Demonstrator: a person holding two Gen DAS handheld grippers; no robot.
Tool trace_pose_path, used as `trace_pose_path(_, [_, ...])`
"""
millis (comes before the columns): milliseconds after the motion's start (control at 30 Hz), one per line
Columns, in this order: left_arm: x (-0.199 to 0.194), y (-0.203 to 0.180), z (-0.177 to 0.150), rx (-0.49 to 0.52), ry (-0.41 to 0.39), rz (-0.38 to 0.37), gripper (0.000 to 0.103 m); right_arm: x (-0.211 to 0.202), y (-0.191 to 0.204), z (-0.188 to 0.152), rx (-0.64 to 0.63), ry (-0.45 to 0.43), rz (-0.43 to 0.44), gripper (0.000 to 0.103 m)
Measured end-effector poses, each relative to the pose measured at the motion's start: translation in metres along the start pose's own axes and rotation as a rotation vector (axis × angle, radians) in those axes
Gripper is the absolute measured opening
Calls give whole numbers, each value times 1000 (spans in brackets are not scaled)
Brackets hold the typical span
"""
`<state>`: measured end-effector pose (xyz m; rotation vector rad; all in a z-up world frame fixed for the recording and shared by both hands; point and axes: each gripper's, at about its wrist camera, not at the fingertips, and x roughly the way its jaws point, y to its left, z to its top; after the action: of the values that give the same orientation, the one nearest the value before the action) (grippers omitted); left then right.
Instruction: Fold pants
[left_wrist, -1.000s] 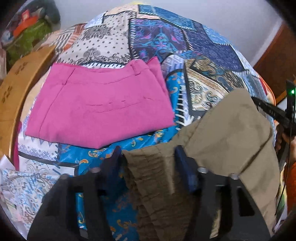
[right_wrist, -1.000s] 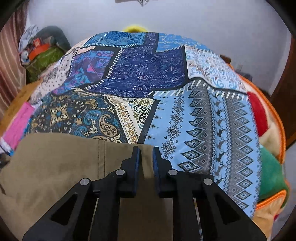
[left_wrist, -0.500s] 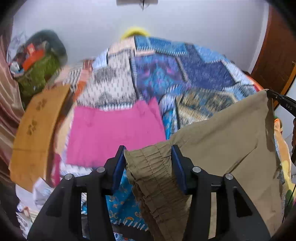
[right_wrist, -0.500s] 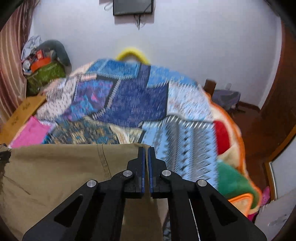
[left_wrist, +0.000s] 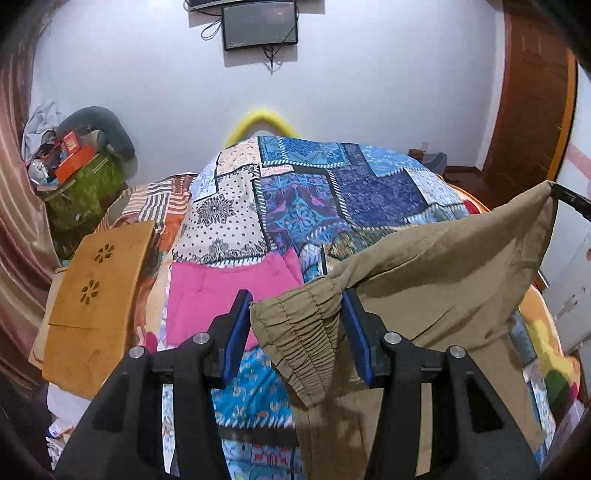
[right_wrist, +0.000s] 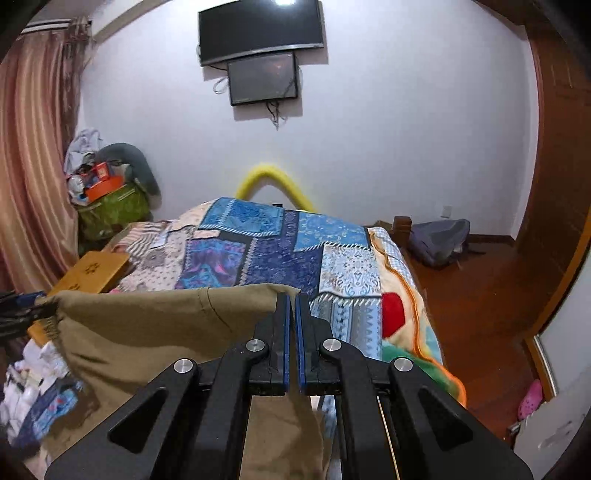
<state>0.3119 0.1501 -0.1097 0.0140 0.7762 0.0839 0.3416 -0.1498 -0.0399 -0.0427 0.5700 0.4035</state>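
Since a second ago both tongs have risen, lifting the khaki pants (left_wrist: 436, 266) off the bed (left_wrist: 332, 192), so the wall and the two screens (right_wrist: 262, 51) now fill the top of both views where the patchwork quilt (right_wrist: 266, 251) filled them before.

The left tongs (left_wrist: 297, 325) hold the gathered elastic waistband bunched between their blue pads, the fingers (left_wrist: 236, 332) standing fairly wide around the thick fabric. The right tongs (right_wrist: 290, 321) are pinched nearly together on the top edge of the pants at the far corner. The cloth stretches between the two, its top edge taut and the rest hanging down toward 6 o'clock, in the air above the near end of the bed.

In the left wrist view, the folded pink garment (left_wrist: 225, 295) lies flat on the quilt at 10 o'clock from the left tongs. A wooden board (left_wrist: 92, 295) rests at 9 o'clock beside the bed's edge, and a curtain (right_wrist: 29, 166) hangs further out.
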Motion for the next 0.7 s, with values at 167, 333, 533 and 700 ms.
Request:
trace_pose_path(167, [-26, -7, -35, 44, 3, -7, 49, -37, 7, -33, -6, 9, 28, 2])
trace_pose_path(333, [-43, -14, -79, 78, 31, -10, 50, -71, 12, -80, 23, 41, 53, 2])
trace_pose_path(533, [-48, -25, -132, 101, 89, -7, 50, -92, 16, -144, 101, 119, 72, 2])
trace_pose_path(700, [-52, -28, -170, 84, 137, -25, 50, -100, 19, -190, 150, 187, 73, 2])
